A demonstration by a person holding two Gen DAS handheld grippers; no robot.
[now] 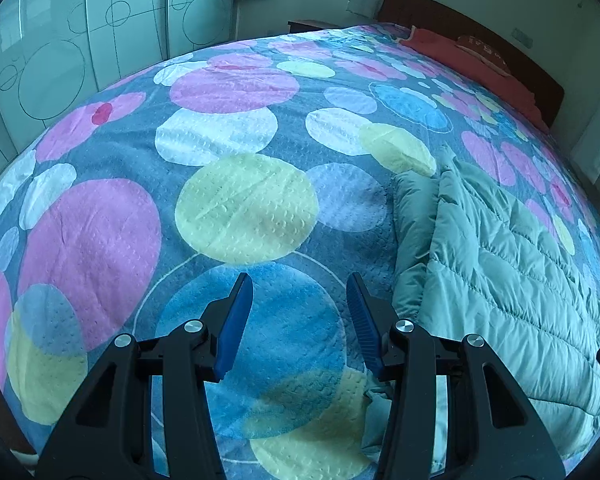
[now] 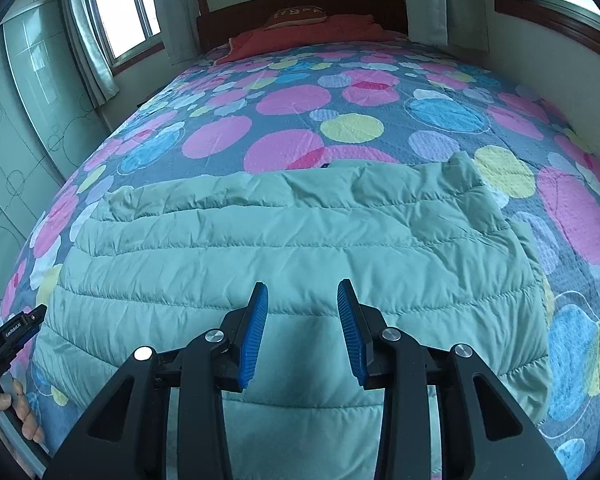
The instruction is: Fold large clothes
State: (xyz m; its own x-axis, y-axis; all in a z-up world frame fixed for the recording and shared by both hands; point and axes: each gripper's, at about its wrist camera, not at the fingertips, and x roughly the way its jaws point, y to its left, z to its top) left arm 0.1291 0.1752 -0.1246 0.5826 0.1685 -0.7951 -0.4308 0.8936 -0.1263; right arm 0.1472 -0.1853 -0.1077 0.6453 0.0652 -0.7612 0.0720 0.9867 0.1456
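A pale green quilted puffer jacket (image 2: 284, 248) lies flat on the bed, folded into a rough rectangle. In the left wrist view it lies at the right (image 1: 508, 264). My right gripper (image 2: 302, 292) is open and empty, hovering over the jacket's near middle. My left gripper (image 1: 300, 284) is open and empty over the bedspread, just left of the jacket's left edge. The left gripper body (image 2: 18, 330) and the hand holding it show at the lower left of the right wrist view.
The bed is covered by a blue bedspread with pink, yellow and white circles (image 1: 244, 208). A red blanket and pillow (image 2: 300, 36) lie by the wooden headboard (image 2: 300, 0). A wardrobe (image 1: 80, 40) stands to the left, windows behind.
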